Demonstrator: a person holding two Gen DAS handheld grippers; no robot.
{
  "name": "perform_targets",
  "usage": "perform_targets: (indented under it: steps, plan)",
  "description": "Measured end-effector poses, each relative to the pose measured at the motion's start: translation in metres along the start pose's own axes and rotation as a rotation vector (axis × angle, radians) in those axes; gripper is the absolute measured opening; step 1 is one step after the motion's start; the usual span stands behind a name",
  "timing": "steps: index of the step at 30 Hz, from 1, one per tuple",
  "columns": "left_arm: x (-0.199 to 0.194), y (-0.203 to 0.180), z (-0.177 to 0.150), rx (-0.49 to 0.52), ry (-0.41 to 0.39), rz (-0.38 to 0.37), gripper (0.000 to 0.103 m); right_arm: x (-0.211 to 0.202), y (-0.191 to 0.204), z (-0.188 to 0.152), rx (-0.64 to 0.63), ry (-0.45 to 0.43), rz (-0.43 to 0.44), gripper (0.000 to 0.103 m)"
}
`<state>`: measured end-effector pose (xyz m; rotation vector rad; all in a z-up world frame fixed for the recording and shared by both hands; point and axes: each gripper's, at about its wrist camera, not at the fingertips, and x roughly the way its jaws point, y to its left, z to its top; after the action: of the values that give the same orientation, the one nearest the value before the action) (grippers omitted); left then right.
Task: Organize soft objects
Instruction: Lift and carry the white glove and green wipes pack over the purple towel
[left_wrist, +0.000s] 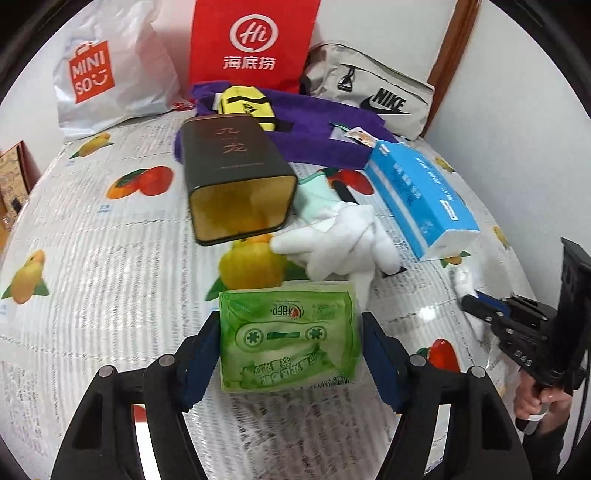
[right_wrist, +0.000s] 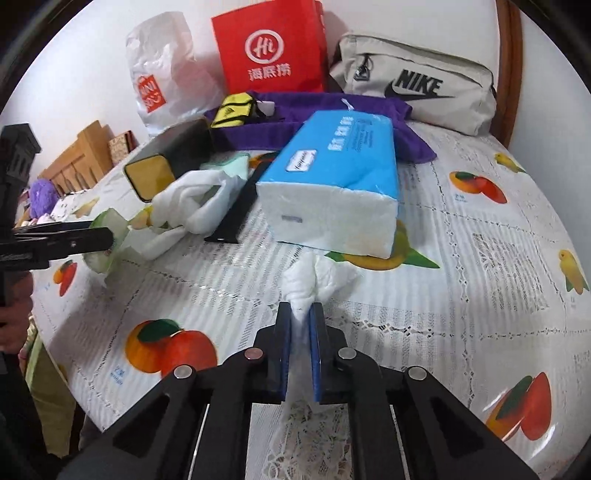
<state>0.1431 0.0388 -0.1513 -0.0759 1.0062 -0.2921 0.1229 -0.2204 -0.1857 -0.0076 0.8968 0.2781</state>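
The right tool (right_wrist: 300, 314) is clenched on a crumpled white tissue (right_wrist: 317, 277) near the bench's near edge, just in front of the blue tissue pack (right_wrist: 332, 184); the left tool (left_wrist: 290, 332) straddles the green wipes packet (left_wrist: 288, 339), its left pad seeming to touch the packet and its right pad a little clear, so I read it as not yet gripping. The step in hand looks like a two-handed pickup of soft things; the next move calls for the left pads to close squarely on the packet, which should give under pressure, and for both things to go to a container, perhaps the dark tin (left_wrist: 236, 177) lying on its side mid-bench with its mouth facing near. A white glove (left_wrist: 332, 243) lies just beyond the packet, touching the tin's mouth, and could be dragged along. Farther back lie a purple towel (left_wrist: 314, 140) with a yellow pouch (left_wrist: 247, 107) on it; along the far edge stand a white shopping bag (left_wrist: 110, 74), a red bag (left_wrist: 255, 44) and a grey pouch (left_wrist: 369, 92).
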Motion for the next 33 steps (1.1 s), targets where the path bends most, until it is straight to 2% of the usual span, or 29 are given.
perform_targets:
  steps: [11, 33]
  plan:
    - [-0.014, 0.010, 0.000, -0.065, 0.005, 0.035, 0.070, -0.016, -0.001, 0.005, 0.039, 0.001, 0.049, 0.010]
    - [-0.066, -0.001, 0.038, -0.053, -0.060, 0.053, 0.070, -0.075, 0.013, 0.056, -0.024, -0.137, 0.060, 0.010]
